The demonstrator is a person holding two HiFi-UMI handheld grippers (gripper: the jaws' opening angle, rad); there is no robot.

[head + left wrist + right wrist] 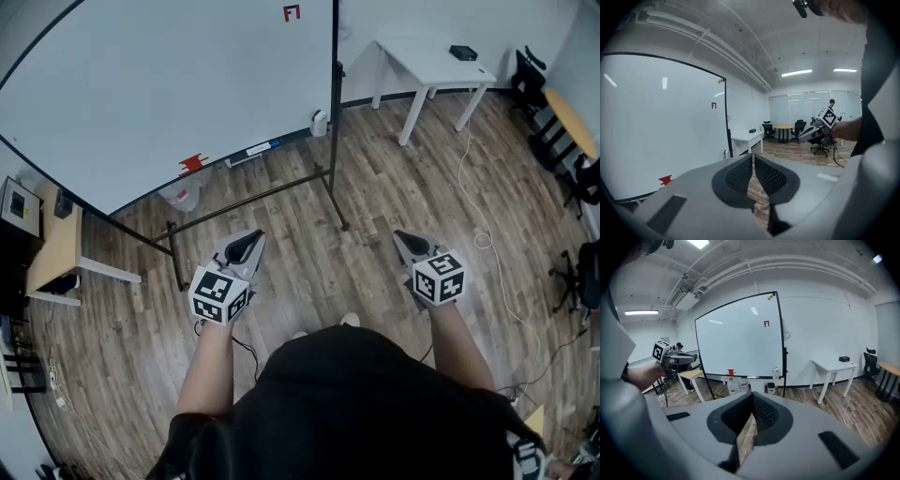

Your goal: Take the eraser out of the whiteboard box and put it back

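A large whiteboard [159, 89] on a black stand fills the upper left of the head view. A small white box [320, 123] hangs by its right post, also seen in the right gripper view as the white box [776, 373]. I cannot make out the eraser. A red item [192, 163] and a blue-and-white item [258, 148] lie on the board's tray. My left gripper [250, 242] and right gripper [403, 239] hover over the floor well short of the board. Both are shut and hold nothing: left gripper [753, 157], right gripper [752, 397].
A white table [433, 66] carrying a small black object [463, 52] stands at the back right. A wooden desk [56, 248] is at the left. Office chairs and a round table [572, 122] are at the far right. A white cable [483, 239] trails over the wooden floor.
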